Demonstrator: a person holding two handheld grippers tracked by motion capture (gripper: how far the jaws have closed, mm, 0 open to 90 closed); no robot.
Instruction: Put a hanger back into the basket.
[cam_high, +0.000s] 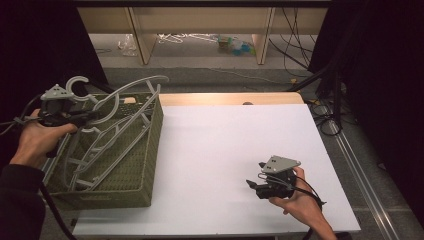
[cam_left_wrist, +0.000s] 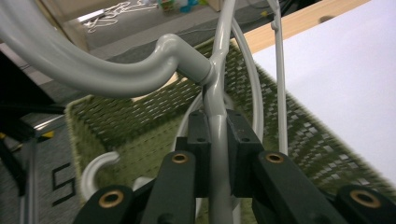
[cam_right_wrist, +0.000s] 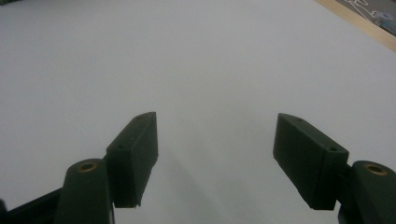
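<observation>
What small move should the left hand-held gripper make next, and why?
Probably lift it a little higher. The left hand-held gripper is shut on a grey hanger whose lower part seems to remain inside the green basket among other hangers.

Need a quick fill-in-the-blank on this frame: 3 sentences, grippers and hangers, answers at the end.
1. The left gripper has its jaws shut on a grey ____.
2. The other hangers lie in a green woven ____.
3. The right gripper rests over the white table with its jaws ____.

Missing words: hanger; basket; open
</observation>
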